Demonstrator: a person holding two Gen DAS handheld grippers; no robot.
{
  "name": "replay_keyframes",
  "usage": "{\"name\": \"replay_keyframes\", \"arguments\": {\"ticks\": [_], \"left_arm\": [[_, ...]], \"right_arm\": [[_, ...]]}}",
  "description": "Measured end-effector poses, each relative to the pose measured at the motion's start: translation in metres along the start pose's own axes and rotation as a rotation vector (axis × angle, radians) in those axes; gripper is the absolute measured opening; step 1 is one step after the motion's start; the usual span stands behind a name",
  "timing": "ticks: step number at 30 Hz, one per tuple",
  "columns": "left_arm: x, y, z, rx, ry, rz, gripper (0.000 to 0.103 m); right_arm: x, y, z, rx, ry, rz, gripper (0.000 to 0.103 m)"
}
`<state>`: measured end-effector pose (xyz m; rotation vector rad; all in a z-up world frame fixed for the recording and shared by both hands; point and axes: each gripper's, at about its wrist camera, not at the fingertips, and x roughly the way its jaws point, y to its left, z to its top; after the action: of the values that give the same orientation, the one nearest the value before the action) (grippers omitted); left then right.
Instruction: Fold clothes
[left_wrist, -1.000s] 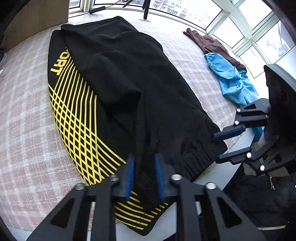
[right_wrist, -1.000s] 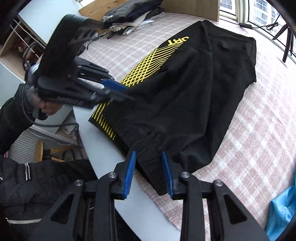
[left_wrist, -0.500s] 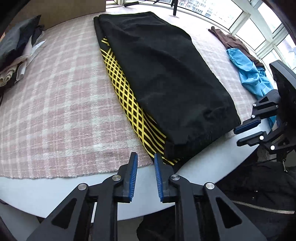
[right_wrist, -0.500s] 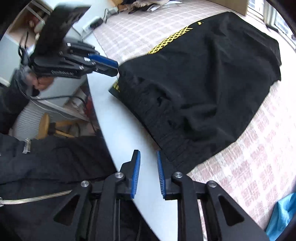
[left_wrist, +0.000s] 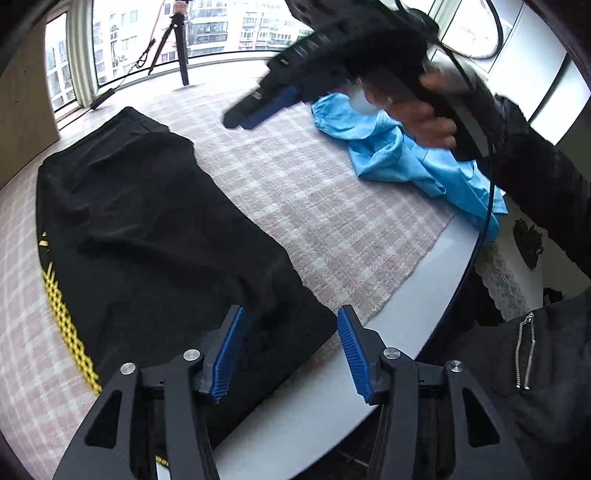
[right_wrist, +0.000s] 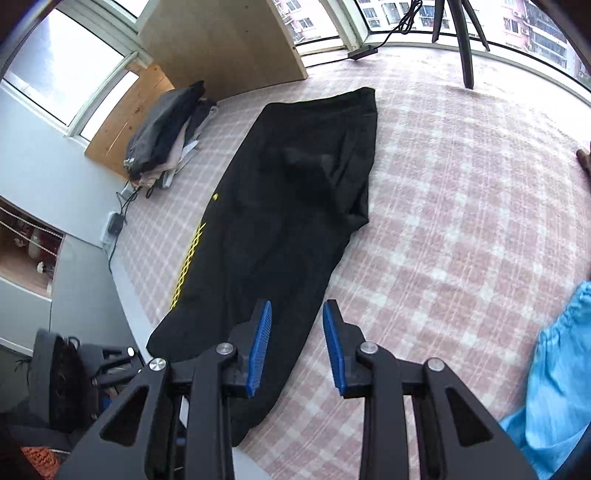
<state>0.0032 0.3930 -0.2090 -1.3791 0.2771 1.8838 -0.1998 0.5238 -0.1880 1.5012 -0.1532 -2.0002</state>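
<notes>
Black trousers (right_wrist: 291, 221): folded lengthwise into one long strip, laid flat on the pink checked cloth (right_wrist: 461, 221), a narrow band of yellow lattice print showing along one long edge; cuff end at the near rim of the cloth, by the bare grey table edge (left_wrist: 369, 373); waist end far off toward the windows. Left gripper (left_wrist: 291, 347): poised over the cuff end of the trousers, blue pads well apart, jaws just widened, nothing pressed between them; dark fabric seen through the gap, contact not discernible. Right gripper (right_wrist: 297, 343): held above the same near end of the trousers, on the side away from the yellow print, pads apart by a moderate gap after a slight widening, nothing clamped; from the left wrist view seen blurred (left_wrist: 266, 107), raised high beyond the trousers, gripped by a hand (left_wrist: 424, 118) in a dark sleeve. Blue garment (left_wrist: 413, 162): crumpled, well apart from the trousers, at the cloth's edge on the side opposite the yellow print. Stack of folded clothes (right_wrist: 166, 136): dark and pale pieces, beyond the trousers on the print side, against a wooden board (right_wrist: 221, 40). Tripod legs (right_wrist: 465, 40): past the waist end of the trousers, near the windows.
</notes>
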Motion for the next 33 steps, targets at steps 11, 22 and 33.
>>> {"name": "replay_keyframes", "arguments": {"ticks": [11, 22, 33], "left_arm": [[0.007, -0.013, 0.009, -0.030, 0.041, -0.001, 0.050], [0.029, -0.010, 0.002, -0.045, 0.108, -0.019, 0.056], [0.027, -0.011, 0.000, -0.046, 0.103, -0.041, 0.065]], "right_arm": [[0.070, -0.015, 0.120, 0.028, 0.048, -0.116, 0.029], [0.120, -0.011, 0.139, -0.041, 0.212, -0.239, 0.004], [0.085, -0.045, 0.160, 0.079, 0.075, -0.166, 0.005]]}}
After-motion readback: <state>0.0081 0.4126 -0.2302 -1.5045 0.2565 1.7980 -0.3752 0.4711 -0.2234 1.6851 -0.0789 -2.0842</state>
